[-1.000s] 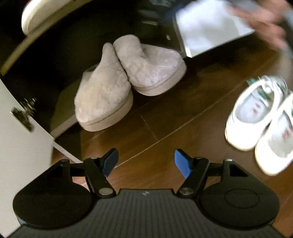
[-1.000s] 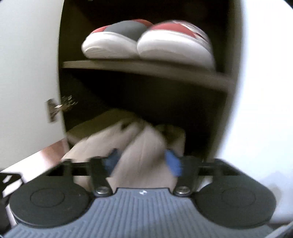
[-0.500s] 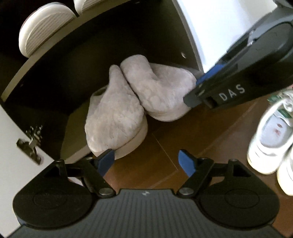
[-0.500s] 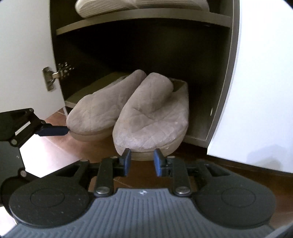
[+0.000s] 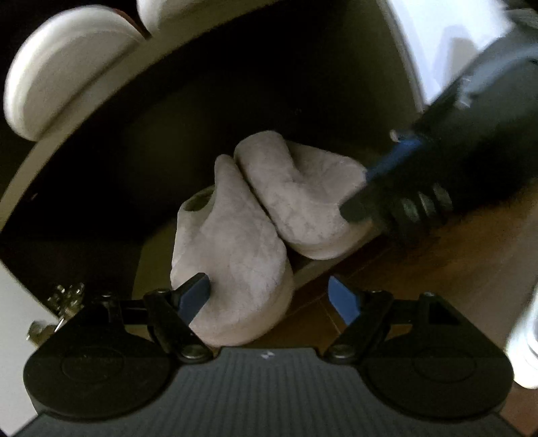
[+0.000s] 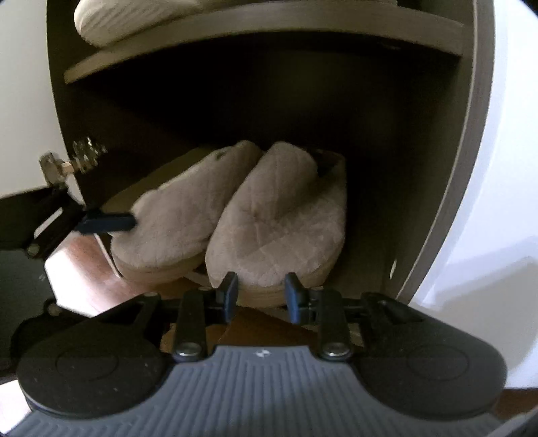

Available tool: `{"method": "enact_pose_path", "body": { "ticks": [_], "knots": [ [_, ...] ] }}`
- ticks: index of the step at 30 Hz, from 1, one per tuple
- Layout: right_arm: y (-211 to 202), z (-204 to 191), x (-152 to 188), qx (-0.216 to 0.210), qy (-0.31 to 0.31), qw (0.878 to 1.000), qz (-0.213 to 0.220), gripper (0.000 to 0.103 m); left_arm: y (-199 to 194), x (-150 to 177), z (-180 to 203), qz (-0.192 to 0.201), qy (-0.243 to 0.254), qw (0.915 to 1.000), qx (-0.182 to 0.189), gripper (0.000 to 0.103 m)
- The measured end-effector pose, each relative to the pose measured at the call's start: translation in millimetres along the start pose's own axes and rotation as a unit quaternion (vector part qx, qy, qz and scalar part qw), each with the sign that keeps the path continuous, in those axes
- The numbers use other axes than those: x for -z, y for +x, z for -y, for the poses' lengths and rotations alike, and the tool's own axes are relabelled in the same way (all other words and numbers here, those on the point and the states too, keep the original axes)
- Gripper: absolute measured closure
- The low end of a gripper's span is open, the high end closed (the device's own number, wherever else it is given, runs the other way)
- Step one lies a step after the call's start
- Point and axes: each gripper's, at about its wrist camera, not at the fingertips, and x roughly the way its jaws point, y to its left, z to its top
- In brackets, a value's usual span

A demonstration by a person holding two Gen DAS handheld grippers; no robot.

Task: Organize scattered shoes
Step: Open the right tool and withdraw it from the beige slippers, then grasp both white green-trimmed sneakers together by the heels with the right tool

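Note:
Two grey-beige quilted slippers lie side by side, toes outward, at the mouth of a dark cabinet's bottom compartment. The left slipper (image 5: 232, 255) has its toe between the fingers of my open left gripper (image 5: 269, 297), touching the left finger (image 5: 195, 295). My right gripper (image 6: 261, 292) sits at the toe of the right slipper (image 6: 279, 222), its fingers only a narrow gap apart and holding nothing. In the right wrist view a left-gripper finger (image 6: 107, 223) rests against the left slipper (image 6: 171, 222). In the left wrist view the right gripper's body presses on the right slipper (image 5: 302, 201).
White-soled shoes (image 5: 64, 67) stand on the upper shelf (image 6: 269, 30). A white sneaker (image 5: 524, 336) lies on the wooden floor (image 5: 454, 269) to the right. The white door with a metal hinge (image 6: 67, 164) stands open at left; a white panel (image 6: 497, 168) flanks the right.
Both grippers have come closer to the slippers, and the slippers sit deeper in the compartment. The right gripper's fingers have narrowed since a second ago.

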Motion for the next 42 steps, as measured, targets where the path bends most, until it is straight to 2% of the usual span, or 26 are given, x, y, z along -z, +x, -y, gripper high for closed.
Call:
{"method": "enact_pose_path", "body": {
  "ticks": [2,5,8,12,16,17,19,20,22,23,24,26,29,30,32,34,36,38,40,42],
  "knots": [
    [-10,1,6,-0.02,-0.018,1.0,-0.001,0.077,-10,12,4,-0.01,0.002,0.9995,0.029,0.023],
    [-11,2,17,-0.038,-0.028,0.999,-0.015,0.077,-3,20,15,-0.03,0.02,0.9985,0.042,0.023],
    [4,-7,25,-0.044,-0.026,0.998,-0.029,0.077,20,19,17,-0.048,0.025,0.9982,0.024,0.023],
    [12,-19,24,-0.049,-0.04,0.998,-0.03,0.079,35,12,6,-0.046,0.0,0.9989,0.009,0.023],
    [13,-9,16,-0.087,-0.06,0.993,-0.055,0.079,45,9,-1,-0.043,-0.028,0.9986,-0.01,0.025],
    [13,-6,14,-0.096,-0.064,0.991,-0.062,0.078,44,10,0,-0.044,-0.032,0.9985,-0.01,0.026],
    [11,0,11,-0.12,-0.082,0.986,-0.077,0.077,30,18,9,-0.041,-0.021,0.9987,0.021,0.026],
    [3,5,12,-0.146,-0.111,0.979,-0.092,0.077,18,23,18,-0.035,-0.006,0.9985,0.042,0.026],
    [-21,20,17,-0.188,-0.175,0.96,-0.115,0.069,-5,32,37,-0.028,0.027,0.9958,0.083,0.026],
    [-31,27,20,-0.201,-0.199,0.951,-0.122,0.062,-18,36,48,-0.024,0.044,0.9929,0.107,0.026],
    [-40,32,24,-0.207,-0.215,0.945,-0.131,0.057,-31,39,61,-0.02,0.063,0.9888,0.134,0.026],
    [-78,53,47,-0.23,-0.289,0.913,-0.172,0.056,-55,43,88,-0.012,0.098,0.9781,0.183,0.026],
    [-107,59,74,-0.251,-0.345,0.88,-0.209,0.047,-77,40,125,0.001,0.138,0.9602,0.243,0.028],
    [-118,57,89,-0.26,-0.373,0.864,-0.215,0.047,-80,36,134,0.005,0.14,0.9552,0.261,0.033],
    [-123,48,101,-0.269,-0.398,0.851,-0.212,0.047,-80,31,147,0.005,0.14,0.9488,0.283,0.042],
    [-118,27,113,-0.28,-0.423,0.835,-0.212,0.047,-74,29,159,-0.019,0.136,0.9437,0.301,0.055],
    [-113,18,116,-0.285,-0.425,0.831,-0.218,0.046,-69,30,173,-0.06,0.134,0.9376,0.315,0.063],
    [-102,3,121,-0.287,-0.418,0.826,-0.246,0.046,-69,36,180,-0.093,0.135,0.9352,0.314,0.067],
    [-88,-16,133,-0.277,-0.451,0.801,-0.279,0.046,-74,41,184,-0.115,0.107,0.9329,0.324,0.071],
    [-88,-17,143,-0.271,-0.475,0.786,-0.288,0.05,-80,47,190,-0.136,0.073,0.9302,0.333,0.073]
  ]
}}
